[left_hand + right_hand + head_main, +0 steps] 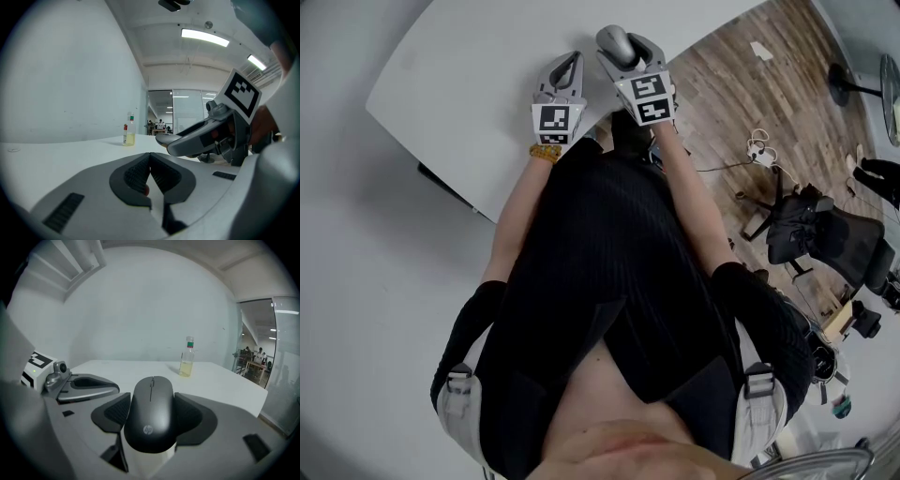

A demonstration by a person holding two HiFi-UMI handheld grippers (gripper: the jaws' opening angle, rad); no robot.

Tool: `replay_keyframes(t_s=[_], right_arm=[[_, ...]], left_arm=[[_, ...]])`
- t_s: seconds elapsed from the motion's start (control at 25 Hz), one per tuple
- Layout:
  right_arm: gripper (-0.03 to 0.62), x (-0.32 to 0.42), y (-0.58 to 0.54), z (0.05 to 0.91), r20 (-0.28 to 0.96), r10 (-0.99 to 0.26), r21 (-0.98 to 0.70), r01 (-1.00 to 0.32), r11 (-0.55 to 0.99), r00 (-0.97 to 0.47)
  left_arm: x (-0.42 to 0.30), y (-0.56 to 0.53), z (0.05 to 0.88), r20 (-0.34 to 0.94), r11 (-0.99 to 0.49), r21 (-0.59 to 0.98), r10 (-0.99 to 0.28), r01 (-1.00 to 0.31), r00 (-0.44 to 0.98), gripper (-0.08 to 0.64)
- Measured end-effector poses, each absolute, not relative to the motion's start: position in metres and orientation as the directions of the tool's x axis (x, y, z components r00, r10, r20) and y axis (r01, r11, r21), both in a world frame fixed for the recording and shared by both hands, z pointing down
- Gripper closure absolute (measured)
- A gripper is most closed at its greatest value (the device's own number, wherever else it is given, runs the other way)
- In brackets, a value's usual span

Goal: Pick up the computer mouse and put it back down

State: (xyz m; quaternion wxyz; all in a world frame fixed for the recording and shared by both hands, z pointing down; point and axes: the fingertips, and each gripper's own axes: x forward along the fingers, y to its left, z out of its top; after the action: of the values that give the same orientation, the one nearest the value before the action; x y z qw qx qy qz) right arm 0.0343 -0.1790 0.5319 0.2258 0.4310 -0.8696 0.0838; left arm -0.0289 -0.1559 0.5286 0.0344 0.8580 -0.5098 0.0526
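With the right gripper [151, 412] clamped on the sides of the black HP computer mouse [151, 427] over the white table [220, 380], and the left gripper [150, 176] pinched together empty alongside, it seems best to lower the mouse level until its base sits flat, then ease the jaws apart.

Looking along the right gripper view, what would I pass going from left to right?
left gripper → mouse → bottle → glass wall
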Motion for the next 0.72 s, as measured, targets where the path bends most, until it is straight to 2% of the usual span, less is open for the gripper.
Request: replay_keyframes(t_s=[0.4,0.72], right_arm=[[0.311,0.037,-0.176,0.479,0.231,-0.827,0.117,-0.829,0.546,-0.512],[0.311,0.025,-0.155,0.451,0.068,-0.852,0.142,-0.840,0.523,-0.519]], left_arm=[[-0.020,-0.160,0.531,0.135,-0.501,0.004,-0.857,-0.866,0.497,0.547],[-0.031,-0.149,0.530,0.127,-0.503,0.006,-0.857,-0.864,0.500,0.547]])
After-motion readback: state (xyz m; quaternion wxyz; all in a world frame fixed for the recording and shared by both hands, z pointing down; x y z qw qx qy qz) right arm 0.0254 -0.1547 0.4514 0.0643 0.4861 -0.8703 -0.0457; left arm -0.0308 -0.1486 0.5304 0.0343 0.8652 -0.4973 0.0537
